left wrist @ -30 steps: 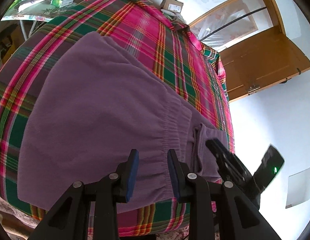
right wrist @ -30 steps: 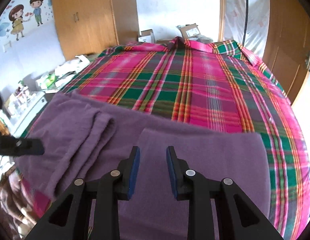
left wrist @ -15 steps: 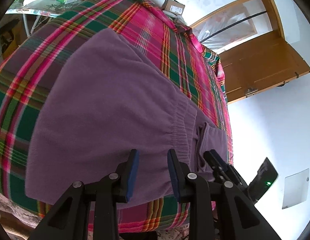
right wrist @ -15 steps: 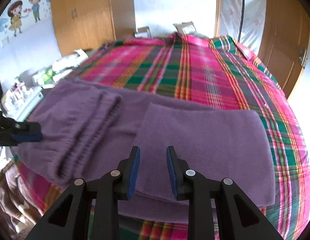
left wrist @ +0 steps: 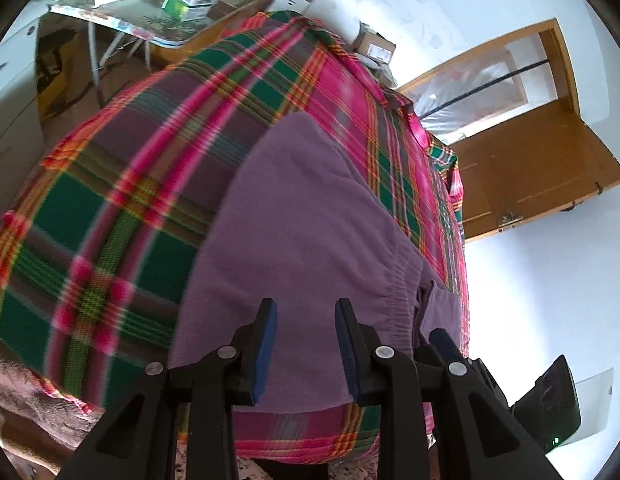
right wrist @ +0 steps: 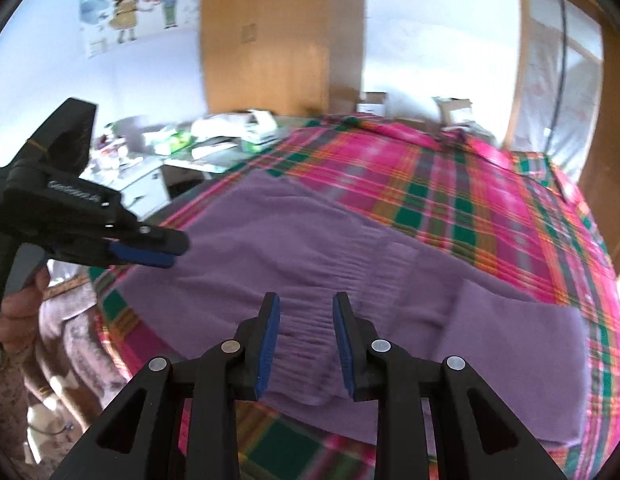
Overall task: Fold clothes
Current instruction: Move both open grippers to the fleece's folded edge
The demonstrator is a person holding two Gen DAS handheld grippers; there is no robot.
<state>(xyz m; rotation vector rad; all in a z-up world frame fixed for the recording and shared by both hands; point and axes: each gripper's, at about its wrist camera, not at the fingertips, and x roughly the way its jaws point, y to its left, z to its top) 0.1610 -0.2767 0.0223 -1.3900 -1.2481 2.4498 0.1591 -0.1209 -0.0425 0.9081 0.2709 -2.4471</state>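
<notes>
On the plaid bed [left wrist: 110,216], purple trousers [left wrist: 302,240] lie beneath both gaping, empty tongs; cluttered table [left wrist: 158,20] beside.

Both grippers are just hanging there empty with fingers spread apart: left gripper [left wrist: 306,316] and right gripper [right wrist: 304,308], pretty close together. A hand [right wrist: 18,312] grips the left one's handle.

this was a home bedroom: a bed [right wrist: 489,200] under a pink and green plaid cover filled the room, a tall wooden wardrobe [right wrist: 282,32] stood against the wall, cartoon children stickers [right wrist: 146,0] decorated the wall, a cluttered side table [left wrist: 150,12] sat beside the bed, and a wooden door [left wrist: 529,172] stood open.
</notes>
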